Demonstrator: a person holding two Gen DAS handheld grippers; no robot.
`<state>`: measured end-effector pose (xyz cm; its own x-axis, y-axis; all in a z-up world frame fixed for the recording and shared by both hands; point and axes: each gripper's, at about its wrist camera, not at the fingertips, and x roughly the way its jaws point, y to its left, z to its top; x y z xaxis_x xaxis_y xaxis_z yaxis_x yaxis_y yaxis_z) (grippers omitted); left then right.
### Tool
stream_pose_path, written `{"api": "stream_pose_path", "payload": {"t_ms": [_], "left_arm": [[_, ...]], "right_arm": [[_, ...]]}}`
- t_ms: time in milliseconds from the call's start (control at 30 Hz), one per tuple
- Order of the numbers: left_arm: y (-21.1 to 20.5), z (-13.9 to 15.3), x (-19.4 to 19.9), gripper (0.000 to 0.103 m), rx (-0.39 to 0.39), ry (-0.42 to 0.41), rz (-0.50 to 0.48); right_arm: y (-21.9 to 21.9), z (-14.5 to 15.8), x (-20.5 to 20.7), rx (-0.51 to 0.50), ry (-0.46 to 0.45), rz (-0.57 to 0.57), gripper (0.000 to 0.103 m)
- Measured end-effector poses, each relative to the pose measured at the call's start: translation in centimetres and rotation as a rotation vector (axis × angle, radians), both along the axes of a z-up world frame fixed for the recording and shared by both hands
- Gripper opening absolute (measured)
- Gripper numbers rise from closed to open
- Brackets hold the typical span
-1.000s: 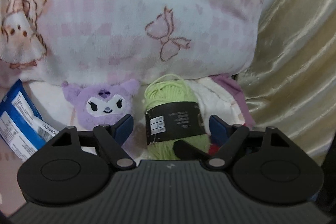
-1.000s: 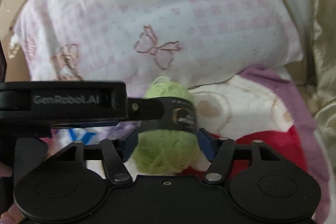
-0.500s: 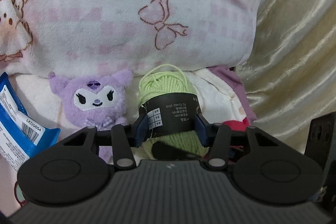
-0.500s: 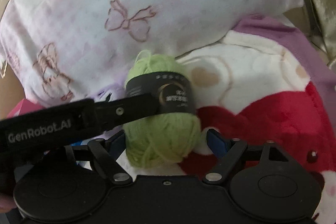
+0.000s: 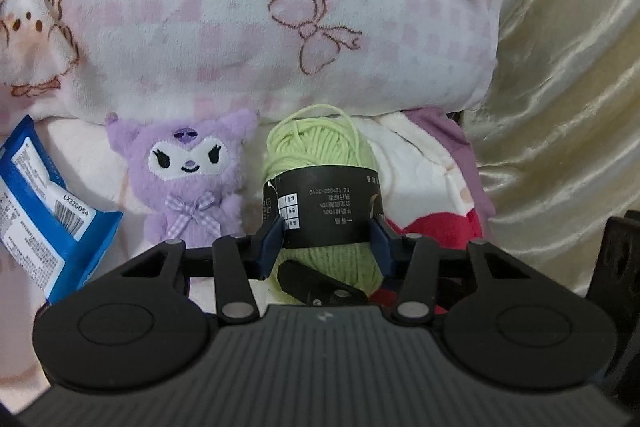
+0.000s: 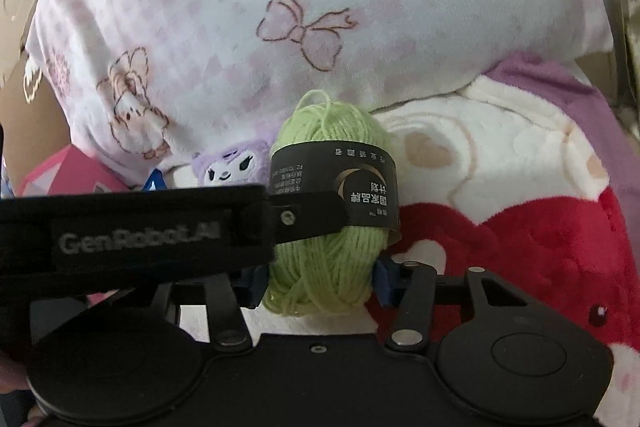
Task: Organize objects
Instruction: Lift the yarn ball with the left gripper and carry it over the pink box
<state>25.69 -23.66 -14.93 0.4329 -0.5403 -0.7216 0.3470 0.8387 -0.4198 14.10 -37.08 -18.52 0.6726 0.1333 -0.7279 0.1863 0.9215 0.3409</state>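
Green yarn ball (image 5: 320,163) with a black paper band (image 5: 324,211) sits upright on the fleece blanket (image 6: 500,163), right at the foot of the pink-checked pillow (image 5: 248,19). Both tools are on it at once.

Left gripper (image 5: 326,241): jaws have just been closing, blue pads now pressed on either side of the band, so clamped on the yarn ball at its middle. Probably taken at the band because the paper is the firmest part; loose strands would squash or snag.

Right gripper (image 6: 318,277): jaws have just been closing too, pads now against the lower bulge of the skein, below the band. Looks like a second hold, though how tightly it bites I cannot tell. The left tool's body crosses in front of it from the left in the right wrist view, so the two are crowded close together.

Purple plush toy (image 5: 188,175) stands just beside the yarn on its left, leaning back on the pillow, not touching either tool as far as I can see. Blue packet (image 5: 44,203) lies further left. Gold satin curtain (image 5: 568,107) hangs at the right.

Judgement: things are being lined up in a row against the pillow, which props them upright; the yarn is next to be moved or straightened. Risk: the two grippers pulling against each other and slipping the band off.
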Motion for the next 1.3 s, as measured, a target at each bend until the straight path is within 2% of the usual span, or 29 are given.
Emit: {"api": "stream_pose_path", "payload": {"t_ms": [233, 367, 467, 600, 900, 1167, 1300], "left_arm": [[0.6, 0.4, -1.3, 0.046, 0.004, 0.004, 0.010], [1.3, 0.6, -2.6, 0.046, 0.028, 0.015, 0.012], [1.9, 0.8, -3.8, 0.046, 0.043, 0.016, 0.004], [3.0, 1.0, -4.8, 0.046, 0.037, 0.042, 0.023], [6.1, 2.4, -6.8, 0.046, 0.023, 0.082, 0.078], [8.5, 4.3, -8.7, 0.046, 0.015, 0.076, 0.102], [9.0, 5.6, -10.1, 0.046, 0.038, 0.055, 0.117]], "right_arm": [[0.3, 0.4, -0.7, 0.017, 0.003, 0.015, 0.053], [1.0, 0.3, -1.6, 0.110, 0.043, 0.028, 0.054], [2.7, 0.6, -2.6, 0.056, 0.053, 0.077, 0.054], [3.9, 0.9, -3.4, 0.045, 0.062, 0.111, 0.054], [7.6, 2.0, -4.9, -0.051, 0.029, 0.228, 0.054], [9.5, 3.7, -6.5, -0.046, -0.011, 0.262, 0.054], [10.4, 4.8, -7.6, -0.046, -0.046, 0.277, 0.054]]}}
